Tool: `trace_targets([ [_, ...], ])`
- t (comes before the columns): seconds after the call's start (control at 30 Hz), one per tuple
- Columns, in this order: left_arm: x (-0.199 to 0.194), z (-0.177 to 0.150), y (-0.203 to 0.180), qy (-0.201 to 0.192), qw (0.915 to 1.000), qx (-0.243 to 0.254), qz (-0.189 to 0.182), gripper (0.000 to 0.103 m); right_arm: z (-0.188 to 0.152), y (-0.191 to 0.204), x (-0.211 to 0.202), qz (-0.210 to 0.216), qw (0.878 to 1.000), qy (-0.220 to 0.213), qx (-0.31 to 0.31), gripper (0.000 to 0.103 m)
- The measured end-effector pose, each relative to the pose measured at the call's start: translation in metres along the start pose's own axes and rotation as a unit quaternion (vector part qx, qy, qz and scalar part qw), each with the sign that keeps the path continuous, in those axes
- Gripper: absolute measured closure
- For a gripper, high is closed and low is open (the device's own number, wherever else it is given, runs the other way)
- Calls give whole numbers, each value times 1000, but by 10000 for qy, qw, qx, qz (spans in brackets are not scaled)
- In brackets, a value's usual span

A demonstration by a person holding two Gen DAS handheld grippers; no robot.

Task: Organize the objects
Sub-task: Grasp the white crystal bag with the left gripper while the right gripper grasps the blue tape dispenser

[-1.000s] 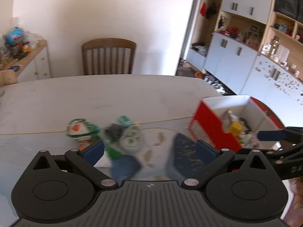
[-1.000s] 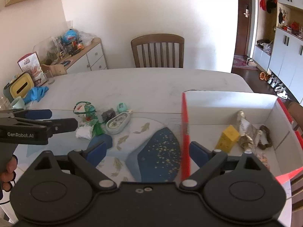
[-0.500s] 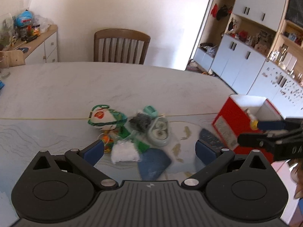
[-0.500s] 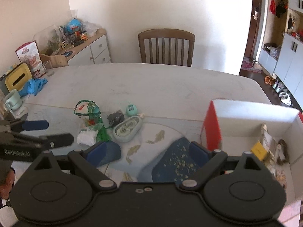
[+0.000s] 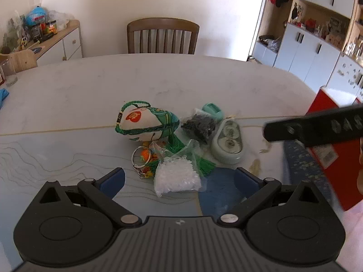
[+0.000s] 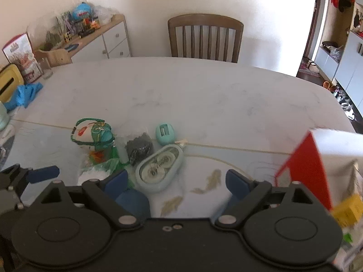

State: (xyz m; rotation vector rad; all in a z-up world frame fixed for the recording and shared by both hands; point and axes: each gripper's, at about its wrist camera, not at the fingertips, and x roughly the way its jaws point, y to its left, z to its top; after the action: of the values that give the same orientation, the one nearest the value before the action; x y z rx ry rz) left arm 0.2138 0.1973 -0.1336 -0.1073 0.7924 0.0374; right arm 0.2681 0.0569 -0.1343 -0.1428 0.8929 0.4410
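A small heap lies mid-table: a green and white pouch (image 5: pixel 145 123), a black bag (image 5: pixel 199 125), a mint tape dispenser (image 5: pixel 229 141), a small mint item (image 5: pixel 213 111), an orange keyring (image 5: pixel 144 156) and a clear bag of white beads (image 5: pixel 175 176). My left gripper (image 5: pixel 179 181) is open, low over the bead bag, holding nothing. My right gripper (image 6: pixel 177 182) is open beside the tape dispenser (image 6: pixel 160 170), empty. The red and white box (image 6: pixel 317 158) stands at the right with a yellow block (image 6: pixel 347 208) inside.
A wooden chair (image 5: pixel 162 36) stands behind the table's far edge. A sideboard (image 6: pixel 95 38) with clutter lines the left wall. A glass (image 5: pixel 9 73), blue cloth (image 6: pixel 23 95) and yellow box (image 6: pixel 9 82) sit at the table's left end. White cabinets (image 5: pixel 313 47) fill the right.
Both grippers have swung left, away from the red box and toward the heap. The heap now sits close in front of both, and the box has slid to the right edge.
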Motion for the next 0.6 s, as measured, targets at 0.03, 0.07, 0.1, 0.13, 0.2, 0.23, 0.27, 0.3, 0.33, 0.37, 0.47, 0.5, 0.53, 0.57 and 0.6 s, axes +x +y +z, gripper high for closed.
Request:
trace_targets([
  [0.03, 4, -1, -1, -4, 10000, 46, 34, 0, 2, 3, 7, 6, 10000, 41, -23, 11],
  [0.07, 8, -3, -2, -18, 10000, 86, 23, 0, 3, 6, 13, 0, 10000, 81, -50, 11],
  [0.1, 11, -4, -4, -22, 9999, 105, 37, 0, 5, 8, 20, -9, 9999, 141, -89, 11],
  [0.13, 13, -6, -4, -16, 9999, 101, 41, 0, 5, 10, 25, -9, 9998, 190, -104, 11],
  [0.2, 19, -9, -5, 17, 10000, 80, 35, 0, 6, 13, 37, 4, 9994, 322, -111, 11],
  [0.23, 21, -10, -6, 34, 9999, 83, 64, 0, 6, 14, 42, 5, 9992, 371, -126, 12],
  [0.27, 23, -12, -7, 47, 9999, 84, 86, 0, 6, 16, 47, 3, 9990, 416, -141, 12],
  [0.3, 24, -13, -8, 35, 9999, 95, 92, 0, 7, 17, 50, 8, 9989, 445, -154, 12],
  [0.33, 24, -14, -10, 10, 9998, 121, 127, 0, 8, 18, 53, 14, 9988, 463, -161, 12],
  [0.37, 25, -15, -12, -8, 9997, 145, 174, 0, 8, 19, 55, 23, 9987, 482, -159, 12],
  [0.47, 24, -18, -16, -125, 9995, 167, 256, 0, 10, 22, 62, 6, 9984, 545, -154, 15],
  [0.5, 23, -19, -18, -166, 9992, 186, 312, 0, 9, 22, 64, 8, 9982, 578, -141, 17],
  [0.53, 23, -21, -20, -183, 9989, 212, 385, 1, 9, 22, 65, 15, 9981, 604, -123, 18],
  [0.57, 23, -21, -22, -188, 9986, 219, 444, 1, 9, 22, 66, 7, 9980, 628, -110, 19],
  [0.6, 23, -22, -23, -184, 9984, 217, 492, 1, 8, 22, 68, -22, 9978, 660, -94, 22],
])
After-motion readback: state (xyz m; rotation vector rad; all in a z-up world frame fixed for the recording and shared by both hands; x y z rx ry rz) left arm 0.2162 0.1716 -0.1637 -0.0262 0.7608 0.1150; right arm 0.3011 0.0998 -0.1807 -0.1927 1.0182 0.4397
